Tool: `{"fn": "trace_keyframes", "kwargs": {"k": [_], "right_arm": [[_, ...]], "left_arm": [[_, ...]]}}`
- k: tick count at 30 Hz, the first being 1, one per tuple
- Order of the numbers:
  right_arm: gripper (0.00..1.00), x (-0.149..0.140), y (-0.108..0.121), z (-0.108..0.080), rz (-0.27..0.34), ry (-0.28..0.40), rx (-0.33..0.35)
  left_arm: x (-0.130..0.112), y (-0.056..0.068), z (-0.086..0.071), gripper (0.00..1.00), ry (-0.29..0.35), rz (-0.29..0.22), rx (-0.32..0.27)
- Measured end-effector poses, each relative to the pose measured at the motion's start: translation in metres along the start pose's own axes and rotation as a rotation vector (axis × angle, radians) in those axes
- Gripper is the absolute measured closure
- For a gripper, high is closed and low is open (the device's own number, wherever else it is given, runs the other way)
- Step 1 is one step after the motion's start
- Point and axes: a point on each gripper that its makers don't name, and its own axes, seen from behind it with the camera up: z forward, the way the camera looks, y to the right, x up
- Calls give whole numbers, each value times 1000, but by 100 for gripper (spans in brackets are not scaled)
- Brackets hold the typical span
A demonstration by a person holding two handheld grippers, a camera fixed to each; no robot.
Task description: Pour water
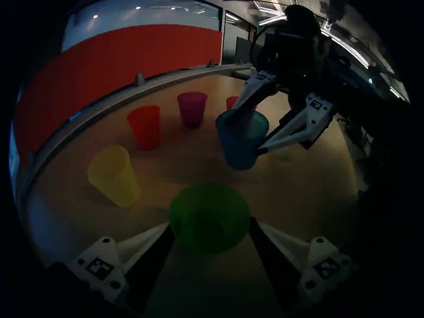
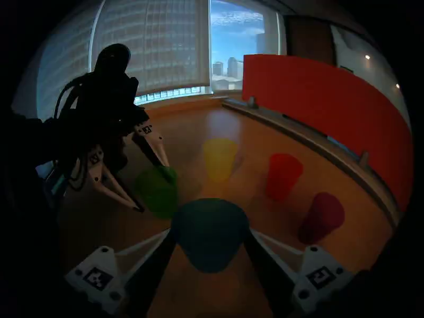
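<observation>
Pinching a see-through green plastic cup (image 1: 209,212) btwn both fingers, left gripper (image 1: 209,228) is holding it tight; right gripper (image 2: 209,236) is pinching a blue plastic cup (image 2: 209,225) same way.

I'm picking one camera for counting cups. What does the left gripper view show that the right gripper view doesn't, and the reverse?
Left gripper view adds a second red cup beyond the blue cup and ceiling lights. Right gripper view adds windows onto city buildings. Shared: the green cup in the left hand-held gripper, the blue cup in the right hand-held gripper, yellow cup, red cup, purple cup, red panel.
</observation>
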Motion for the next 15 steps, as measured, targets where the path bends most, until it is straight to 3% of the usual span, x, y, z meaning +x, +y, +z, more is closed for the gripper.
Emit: {"fn": "trace_keyframes", "kwargs": {"k": [6, 15], "right_arm": [[9, -3, 2, 8, 1, 0, -4], [9, -9, 0, 23, -8, -12, -2]], "left_arm": [[-7, -3, -4, 7, -11, 4, 23], [-21, -5, -12, 5, -19, -29, 40]]}}
